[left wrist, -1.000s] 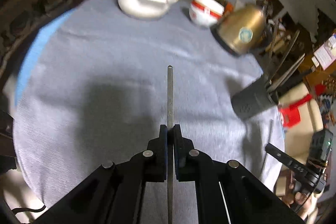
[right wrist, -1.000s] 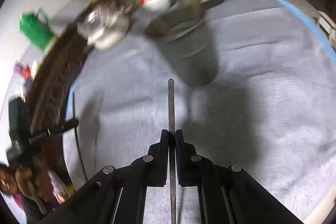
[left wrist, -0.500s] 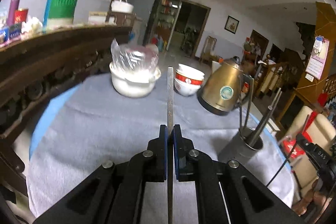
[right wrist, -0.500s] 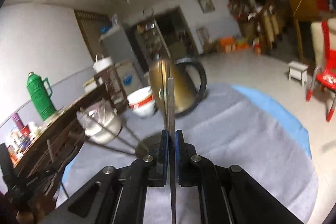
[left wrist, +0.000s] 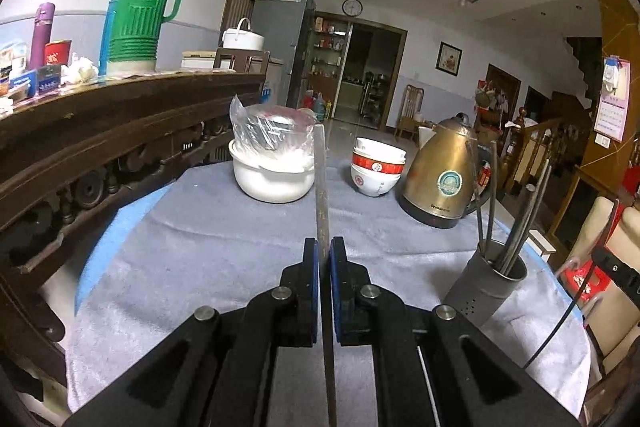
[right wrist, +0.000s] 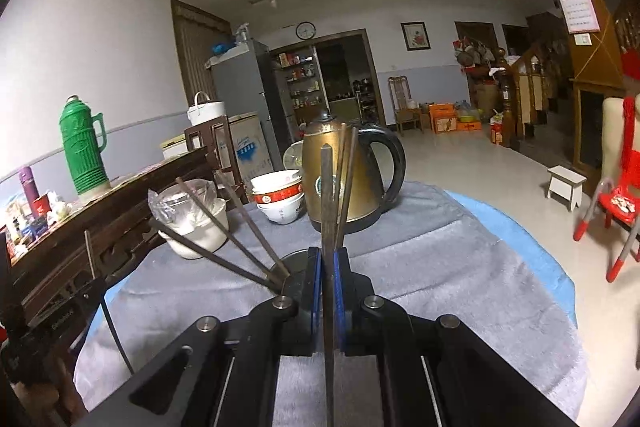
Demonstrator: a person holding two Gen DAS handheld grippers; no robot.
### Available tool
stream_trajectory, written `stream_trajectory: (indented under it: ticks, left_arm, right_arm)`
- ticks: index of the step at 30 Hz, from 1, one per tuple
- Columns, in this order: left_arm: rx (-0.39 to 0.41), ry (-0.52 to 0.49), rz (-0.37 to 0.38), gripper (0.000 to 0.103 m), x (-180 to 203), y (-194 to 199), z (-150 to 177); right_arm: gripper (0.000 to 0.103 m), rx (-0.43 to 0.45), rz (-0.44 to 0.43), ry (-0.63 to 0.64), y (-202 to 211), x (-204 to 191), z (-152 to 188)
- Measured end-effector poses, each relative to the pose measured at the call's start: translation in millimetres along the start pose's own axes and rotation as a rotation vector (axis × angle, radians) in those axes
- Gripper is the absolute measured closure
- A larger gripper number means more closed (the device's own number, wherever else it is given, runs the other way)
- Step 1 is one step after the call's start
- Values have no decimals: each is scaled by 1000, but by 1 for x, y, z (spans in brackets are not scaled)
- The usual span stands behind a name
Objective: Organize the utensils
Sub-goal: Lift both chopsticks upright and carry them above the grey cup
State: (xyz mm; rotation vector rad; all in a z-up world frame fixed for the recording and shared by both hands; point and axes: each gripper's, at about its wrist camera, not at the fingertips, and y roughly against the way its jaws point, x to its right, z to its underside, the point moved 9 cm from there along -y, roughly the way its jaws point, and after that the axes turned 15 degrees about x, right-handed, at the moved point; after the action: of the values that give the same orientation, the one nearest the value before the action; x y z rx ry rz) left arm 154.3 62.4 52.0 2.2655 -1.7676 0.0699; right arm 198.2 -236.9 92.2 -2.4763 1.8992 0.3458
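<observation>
Your left claw (left wrist: pixel 324 255) was clamped on 1 metal chopstick (left wrist: pixel 321 187) that pointed ahead, raised above the grey-clothed desk (left wrist: pixel 208 247). Your right claw (right wrist: pixel 327 263) gripped another chopstick (right wrist: pixel 327 203) the same way. The grey utensil holder (left wrist: pixel 486 287), with several chopsticks leaning in it, stood on the desk just below the right claw, near a brass kettle (left wrist: pixel 440 179), stacked bowls (left wrist: pixel 376 167) and a white covered bowl (left wrist: pixel 272 175).
</observation>
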Motion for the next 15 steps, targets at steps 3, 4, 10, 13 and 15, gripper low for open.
stream_trajectory:
  ticks: [3,4,10,13,15]
  left_arm:
    - [6,8,17,97,-3,18,-3]
    - [9,8,22,96,-3,25,-5]
    - [20,15,49,96,-6,58,-6]
    - [12,23,63,96,-6,66,-6]
    - [13,20,66,96,-5,68,-5]
  right_arm:
    - [96,1,-1,3,9,0,-1]
    - [96,0,-2,1,12,0,-2]
    - [96,-6,-5,-4,26,-1,-1]
    - [96,-10,-3,-6,26,-1,-1]
    - [96,-11,-4,-5,28,-3,-2]
